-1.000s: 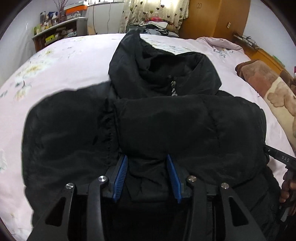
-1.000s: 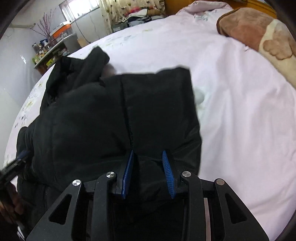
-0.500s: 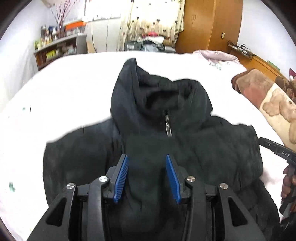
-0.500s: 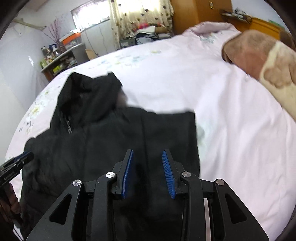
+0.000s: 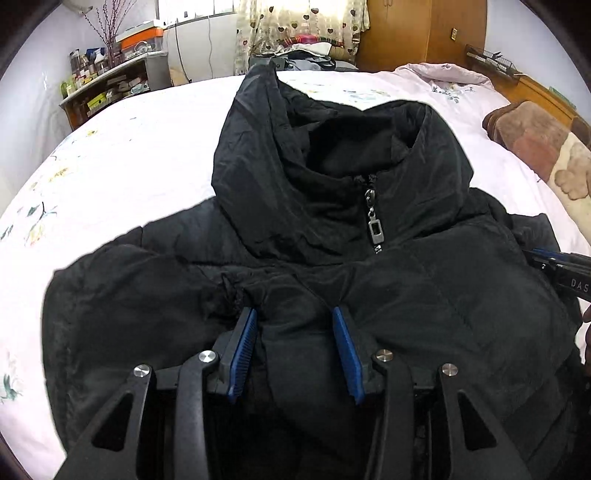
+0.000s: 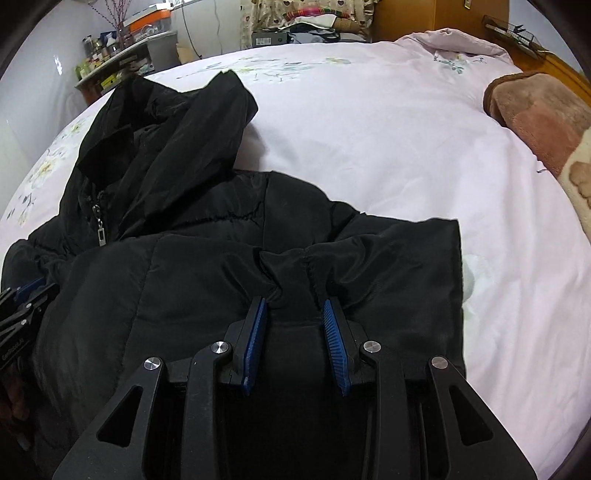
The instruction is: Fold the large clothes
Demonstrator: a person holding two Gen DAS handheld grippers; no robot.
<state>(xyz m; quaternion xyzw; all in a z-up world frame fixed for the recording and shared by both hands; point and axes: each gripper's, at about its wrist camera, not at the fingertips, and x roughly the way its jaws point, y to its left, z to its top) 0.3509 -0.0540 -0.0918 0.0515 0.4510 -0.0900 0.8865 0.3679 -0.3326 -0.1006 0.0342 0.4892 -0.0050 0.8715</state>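
A black hooded padded jacket (image 5: 369,192) lies on the pink bed, hood pointing away, zipper pull (image 5: 376,229) at the collar. Its lower part is doubled up over the chest. My left gripper (image 5: 293,314) is shut on a bunched fold of the jacket near its left side. My right gripper (image 6: 295,302) is shut on a gathered fold of the same jacket (image 6: 207,266) near its right edge. Each gripper shows at the edge of the other's view: the right gripper (image 5: 561,266) and the left gripper (image 6: 22,299).
The pink flowered bedsheet (image 6: 369,129) spreads around the jacket. A brown and cream blanket (image 5: 546,147) lies at the right. A cluttered shelf (image 5: 107,85) stands beyond the bed at left, a wooden wardrobe (image 5: 399,33) at the back.
Both grippers have carried the jacket's lower part up toward the collar and come down lower onto the jacket. The fabric now bunches between the pads.
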